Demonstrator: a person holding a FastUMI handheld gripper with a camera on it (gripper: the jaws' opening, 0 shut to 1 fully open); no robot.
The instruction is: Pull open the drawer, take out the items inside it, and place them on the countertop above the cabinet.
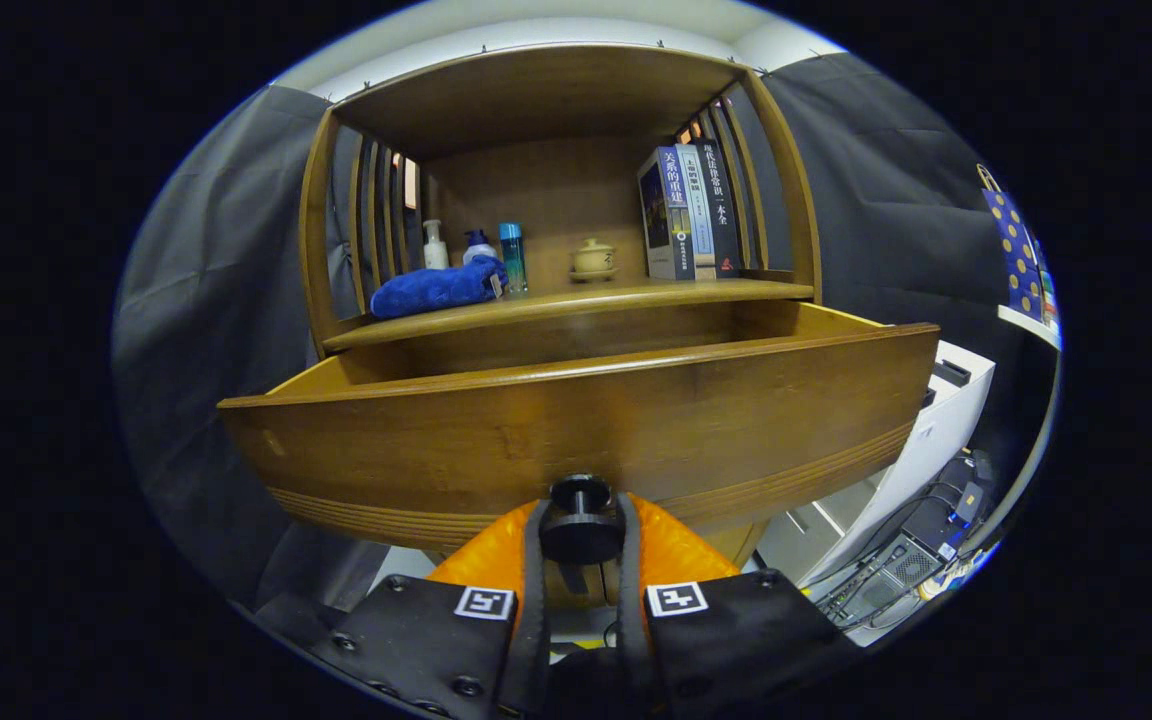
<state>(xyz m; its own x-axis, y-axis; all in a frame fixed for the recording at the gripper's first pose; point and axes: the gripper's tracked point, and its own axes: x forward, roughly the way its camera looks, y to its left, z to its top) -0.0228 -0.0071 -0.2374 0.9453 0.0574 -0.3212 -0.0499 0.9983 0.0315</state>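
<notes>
A wooden drawer (576,420) stands pulled well out of the cabinet, its front panel right ahead of me. Its round dark knob (581,525) sits between my fingers, and my gripper (581,540) is shut on it, both fingers pressing its sides. The inside of the drawer is hidden behind the front panel. Above it runs the wooden countertop (576,300), which carries a blue cloth (436,287), a white pump bottle (434,246), a blue-topped bottle (477,244), a teal bottle (512,256), a small lidded cup (593,260) and a few upright books (686,212).
Slatted side walls and a top board (536,90) enclose the countertop space. A white cabinet (926,440) stands to the right of the drawer, with cables and electronics (921,560) on the floor below it. Black cloth hangs on both sides.
</notes>
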